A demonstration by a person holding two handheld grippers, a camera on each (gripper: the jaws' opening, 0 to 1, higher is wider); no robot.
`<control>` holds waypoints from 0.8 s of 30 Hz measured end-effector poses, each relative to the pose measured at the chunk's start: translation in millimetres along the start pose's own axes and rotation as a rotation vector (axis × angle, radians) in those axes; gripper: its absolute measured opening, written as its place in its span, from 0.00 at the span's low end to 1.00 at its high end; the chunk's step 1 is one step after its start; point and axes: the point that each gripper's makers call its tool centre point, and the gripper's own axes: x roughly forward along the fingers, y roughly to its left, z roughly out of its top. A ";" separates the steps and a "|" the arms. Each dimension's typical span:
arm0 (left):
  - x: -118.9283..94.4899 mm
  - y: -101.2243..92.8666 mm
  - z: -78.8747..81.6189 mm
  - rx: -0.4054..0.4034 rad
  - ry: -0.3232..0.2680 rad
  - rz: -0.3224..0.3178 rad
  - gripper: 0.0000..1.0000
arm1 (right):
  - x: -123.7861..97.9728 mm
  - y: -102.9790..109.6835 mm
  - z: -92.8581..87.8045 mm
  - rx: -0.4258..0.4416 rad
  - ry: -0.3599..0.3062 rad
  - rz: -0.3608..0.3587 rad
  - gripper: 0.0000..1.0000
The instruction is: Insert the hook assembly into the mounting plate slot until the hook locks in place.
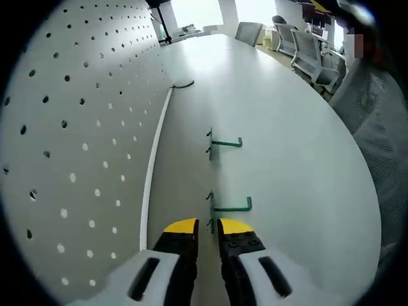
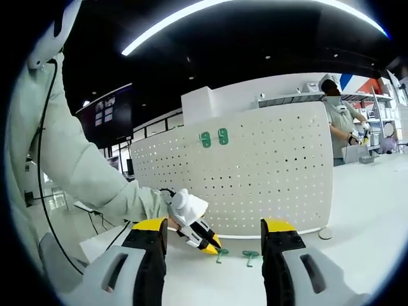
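Two green hooks lie on the white table: the nearer hook (image 1: 231,205) just ahead of my left gripper (image 1: 208,227), the farther hook (image 1: 226,143) beyond it. The left jaws stand nearly together with nothing between them. The white pegboard (image 1: 76,146) stands upright along the table's left. In the right gripper view, the pegboard (image 2: 268,172) carries two green hooks (image 2: 213,138) near its top. The left gripper (image 2: 203,239) reaches down to the two hooks on the table (image 2: 234,255). My right gripper (image 2: 215,228) is wide open and holds nothing, well back from the board.
A person's pale sleeve (image 2: 76,166) holds the left gripper. Another person (image 2: 338,115) stands behind the board at the right. Office chairs (image 1: 312,51) line the table's far edge. A black cable end (image 1: 183,83) lies at the board's foot.
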 end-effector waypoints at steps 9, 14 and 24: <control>2.8 -1.0 -0.3 -0.008 0.000 -0.013 0.07 | 0.3 -1.4 -0.2 0.005 0.001 -0.004 0.57; 3.0 -1.6 -0.4 -0.002 -0.001 -0.012 0.04 | 0.2 -1.7 -0.7 0.005 0.002 -0.006 0.56; -0.9 0.5 2.0 -0.008 -0.014 -0.001 0.04 | 0.0 -2.7 -0.2 0.003 0.000 -0.010 0.56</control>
